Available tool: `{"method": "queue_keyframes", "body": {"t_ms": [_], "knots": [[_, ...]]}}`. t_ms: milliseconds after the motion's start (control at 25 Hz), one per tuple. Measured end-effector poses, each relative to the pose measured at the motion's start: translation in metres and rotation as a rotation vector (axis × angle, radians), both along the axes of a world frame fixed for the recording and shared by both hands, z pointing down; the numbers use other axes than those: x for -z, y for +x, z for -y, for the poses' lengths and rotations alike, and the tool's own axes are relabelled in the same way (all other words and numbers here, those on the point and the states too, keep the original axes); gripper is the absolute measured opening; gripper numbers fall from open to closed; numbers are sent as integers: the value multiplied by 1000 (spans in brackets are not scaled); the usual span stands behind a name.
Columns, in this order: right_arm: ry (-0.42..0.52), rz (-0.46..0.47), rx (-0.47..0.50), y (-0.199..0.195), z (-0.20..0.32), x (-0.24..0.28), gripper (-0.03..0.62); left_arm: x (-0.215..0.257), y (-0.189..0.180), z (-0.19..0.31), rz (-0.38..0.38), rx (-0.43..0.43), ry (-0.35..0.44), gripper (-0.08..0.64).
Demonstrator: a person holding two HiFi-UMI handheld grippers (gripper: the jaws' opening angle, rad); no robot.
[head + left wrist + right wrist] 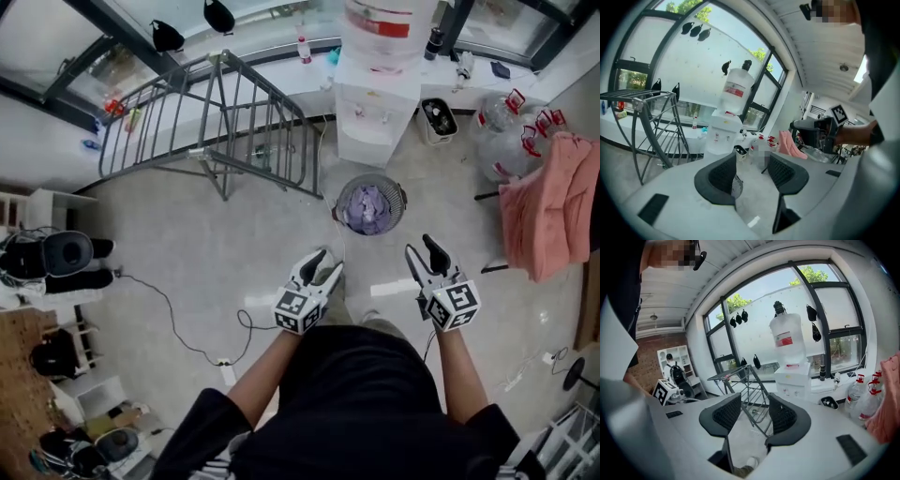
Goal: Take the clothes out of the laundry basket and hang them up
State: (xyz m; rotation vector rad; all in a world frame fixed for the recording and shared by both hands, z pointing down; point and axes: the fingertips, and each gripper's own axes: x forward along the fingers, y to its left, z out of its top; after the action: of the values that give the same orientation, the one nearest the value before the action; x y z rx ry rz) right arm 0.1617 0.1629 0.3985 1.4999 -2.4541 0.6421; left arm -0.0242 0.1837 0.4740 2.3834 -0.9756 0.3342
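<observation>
Only head view shows lilac clothes (367, 208) inside laundry basket (402, 194).

Bright daylight pours through the windows (754, 310), glaring white at the top of the head view. The floor (234, 253) is evenly lit, with faint shadows. Both gripper views bulge strongly, with dark corners and a soft foreground.

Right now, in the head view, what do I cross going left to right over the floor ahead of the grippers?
drying rack → laundry basket → small bin → water jugs → pink cloth. The water dispenser stands right behind the basket, so it is left out of the order.
</observation>
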Motion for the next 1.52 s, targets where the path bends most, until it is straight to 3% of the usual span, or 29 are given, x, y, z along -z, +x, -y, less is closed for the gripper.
{"method": "queue_keyframes", "body": {"t_ms": [320, 480, 640, 800, 1000, 1240, 1520], "knots": [[-11, -17, -114, -18, 93, -8, 158, -52, 25, 110, 7, -158, -106, 190], [-20, -14, -168, -3, 112, -38, 158, -94, 49, 141, 49, -209, -155, 190], [-22, 4, -210, 37, 129, -83, 158, -157, 88, 164, 130, -240, -202, 191], [-45, 42, -287, 86, 143, -137, 160, -227, 128, 182, 235, -284, -189, 195], [-64, 93, -369, 123, 141, -208, 160, -315, 151, 192, 280, -276, -242, 196], [-40, 39, -352, 125, 159, -282, 160, -414, 180, 211, 307, -308, -270, 201], [-54, 101, -426, 133, 155, -374, 160, -524, 183, 223, 346, -296, -330, 201]]}}
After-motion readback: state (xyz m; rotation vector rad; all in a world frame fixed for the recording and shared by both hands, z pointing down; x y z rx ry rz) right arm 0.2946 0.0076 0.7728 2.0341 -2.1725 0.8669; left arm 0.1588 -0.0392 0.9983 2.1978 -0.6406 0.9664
